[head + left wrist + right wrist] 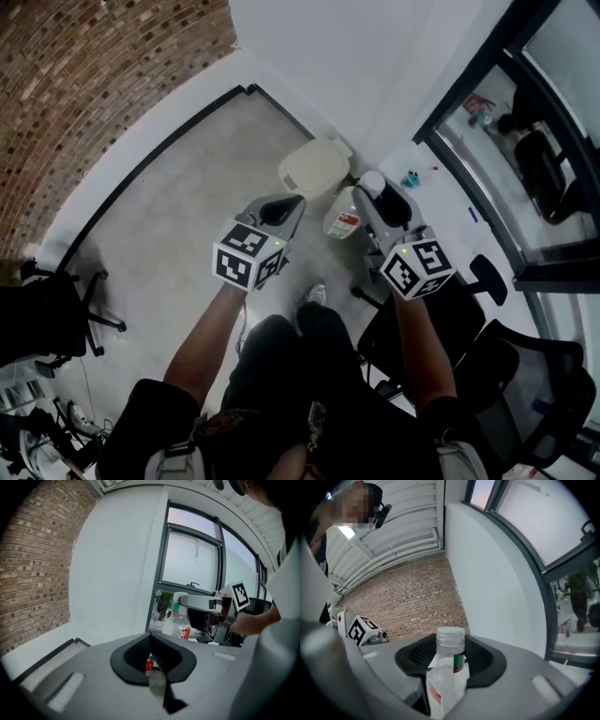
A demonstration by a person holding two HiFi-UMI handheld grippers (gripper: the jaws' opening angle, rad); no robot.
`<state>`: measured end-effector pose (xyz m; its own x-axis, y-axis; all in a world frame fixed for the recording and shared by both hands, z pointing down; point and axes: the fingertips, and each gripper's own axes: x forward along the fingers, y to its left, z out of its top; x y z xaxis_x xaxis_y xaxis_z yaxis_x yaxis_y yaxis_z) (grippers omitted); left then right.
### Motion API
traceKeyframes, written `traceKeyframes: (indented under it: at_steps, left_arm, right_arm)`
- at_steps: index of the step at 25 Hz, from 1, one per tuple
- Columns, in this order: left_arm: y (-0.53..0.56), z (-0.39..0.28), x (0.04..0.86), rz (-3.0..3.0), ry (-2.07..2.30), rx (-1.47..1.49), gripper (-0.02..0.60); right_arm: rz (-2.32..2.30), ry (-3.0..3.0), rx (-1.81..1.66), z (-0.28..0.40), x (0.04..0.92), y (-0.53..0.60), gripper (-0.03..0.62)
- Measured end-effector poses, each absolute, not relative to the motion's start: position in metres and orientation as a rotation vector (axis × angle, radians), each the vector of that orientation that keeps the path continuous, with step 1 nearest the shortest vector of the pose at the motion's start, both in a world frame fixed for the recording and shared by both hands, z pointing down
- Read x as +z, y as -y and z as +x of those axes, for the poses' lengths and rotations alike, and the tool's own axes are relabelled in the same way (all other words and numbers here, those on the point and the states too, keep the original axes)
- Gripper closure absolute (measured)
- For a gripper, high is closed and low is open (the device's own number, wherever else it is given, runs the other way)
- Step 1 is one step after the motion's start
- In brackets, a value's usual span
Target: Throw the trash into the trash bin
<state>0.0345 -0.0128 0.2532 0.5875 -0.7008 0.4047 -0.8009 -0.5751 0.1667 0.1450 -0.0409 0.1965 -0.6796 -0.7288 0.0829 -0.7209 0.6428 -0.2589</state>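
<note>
Bottle [446, 677]: clear plastic with a white cap, and it looks empty. It stands upright between the right tongs [451, 660], whose black pads are closed on its body just under the neck. Its label is red low down with a green band higher up; the print is too small to read. In the head view the bottle hangs from the tongs above the floor [178, 216], just beside the bin [314, 167] and not over it. The bin is cream, sits in the corner by the white wall, and its lid is down, so its contents are hidden.

The left tongs [152, 663] are drawn narrow, with a small red-and-white scrap [149, 664] pinched in the slit between them. Any writing on the scrap is too small to make out. The head view shows these tongs held level with the right ones, near the bin's lid but short of it.
</note>
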Motion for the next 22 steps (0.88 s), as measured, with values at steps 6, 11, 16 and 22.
traceKeyframes:
  at_steps: [6, 11, 16, 22]
  left_arm:
    - [0.050, 0.015, 0.290, 2.416, 1.227, 0.467, 0.575]
    - [0.092, -0.016, 0.332, 2.380, 1.198, 0.481, 0.575]
    - [0.137, -0.042, 0.398, 2.359, 1.127, 0.544, 0.575]
    - [0.185, -0.060, 0.497, 2.320, 1.006, 0.611, 0.575]
  right_arm:
    - [-1.242, -2.839, -0.519, 0.128, 0.229, 0.085, 0.407]
    - [-1.302, -2.866, -0.582, 0.102, 0.267, 0.122, 0.407]
    - [-1.414, -2.857, -0.638, 0.080, 0.320, 0.155, 0.407]
    - [-1.564, -2.802, -0.675, 0.070, 0.377, 0.187, 0.407]
